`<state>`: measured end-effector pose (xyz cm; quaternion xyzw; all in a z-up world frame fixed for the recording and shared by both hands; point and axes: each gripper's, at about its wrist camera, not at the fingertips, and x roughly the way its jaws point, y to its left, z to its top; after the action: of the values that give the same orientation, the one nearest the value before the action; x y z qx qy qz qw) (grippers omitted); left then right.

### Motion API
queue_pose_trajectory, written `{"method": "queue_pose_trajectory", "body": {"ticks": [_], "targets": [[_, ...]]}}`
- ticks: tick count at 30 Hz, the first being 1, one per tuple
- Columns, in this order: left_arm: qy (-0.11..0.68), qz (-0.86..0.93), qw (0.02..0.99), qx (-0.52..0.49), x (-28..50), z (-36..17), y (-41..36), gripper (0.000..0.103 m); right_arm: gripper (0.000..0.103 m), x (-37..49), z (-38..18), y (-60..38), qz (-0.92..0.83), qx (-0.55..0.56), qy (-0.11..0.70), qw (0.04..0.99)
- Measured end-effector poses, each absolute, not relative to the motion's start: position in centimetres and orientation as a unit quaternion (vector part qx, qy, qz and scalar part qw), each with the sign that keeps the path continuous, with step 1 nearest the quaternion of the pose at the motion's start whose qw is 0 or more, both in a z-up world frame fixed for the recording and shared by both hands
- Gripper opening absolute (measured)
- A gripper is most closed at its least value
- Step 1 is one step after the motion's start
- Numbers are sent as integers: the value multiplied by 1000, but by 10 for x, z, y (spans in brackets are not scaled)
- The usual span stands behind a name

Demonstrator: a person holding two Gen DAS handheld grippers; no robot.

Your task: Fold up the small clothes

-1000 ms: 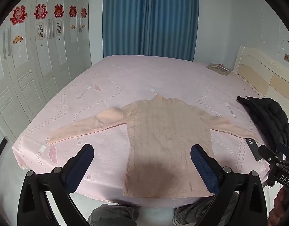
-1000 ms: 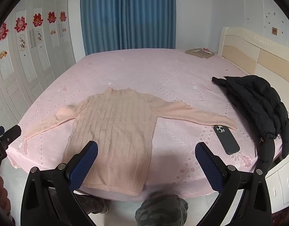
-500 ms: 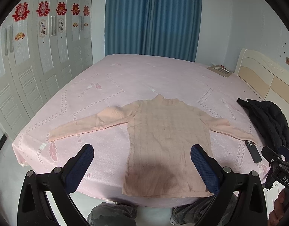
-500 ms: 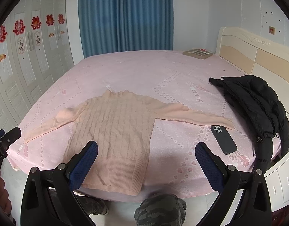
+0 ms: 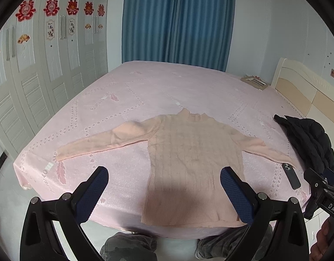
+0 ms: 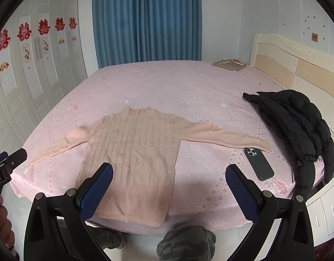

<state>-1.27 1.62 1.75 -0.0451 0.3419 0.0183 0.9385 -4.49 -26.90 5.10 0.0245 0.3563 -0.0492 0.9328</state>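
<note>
A peach cable-knit sweater (image 5: 195, 158) lies flat on the pink bed, sleeves spread out to both sides, hem at the near edge; it also shows in the right wrist view (image 6: 134, 152). My left gripper (image 5: 163, 187) is open and empty, held above the near bed edge over the sweater's lower left part. My right gripper (image 6: 169, 184) is open and empty, above the sweater's lower right side. Neither touches the cloth.
A black phone (image 6: 258, 163) lies by the right sleeve's cuff. A black puffer jacket (image 6: 297, 117) lies at the bed's right edge near the headboard (image 6: 297, 69). A picture frame (image 6: 229, 64) lies at the far corner. Wardrobe doors (image 5: 36, 82) stand on the left.
Both grippers have lifted and drawn back slightly from the bed, so the sweater sits a little lower and farther in view. The sweater has not moved. Both stay open.
</note>
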Motion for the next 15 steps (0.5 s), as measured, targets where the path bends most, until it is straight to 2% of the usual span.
{"method": "queue_pose_trajectory", "body": {"ticks": [15], "targets": [[336, 14, 940, -49, -16, 18, 16, 103, 101, -47, 53, -264, -48, 24, 354, 934]]}}
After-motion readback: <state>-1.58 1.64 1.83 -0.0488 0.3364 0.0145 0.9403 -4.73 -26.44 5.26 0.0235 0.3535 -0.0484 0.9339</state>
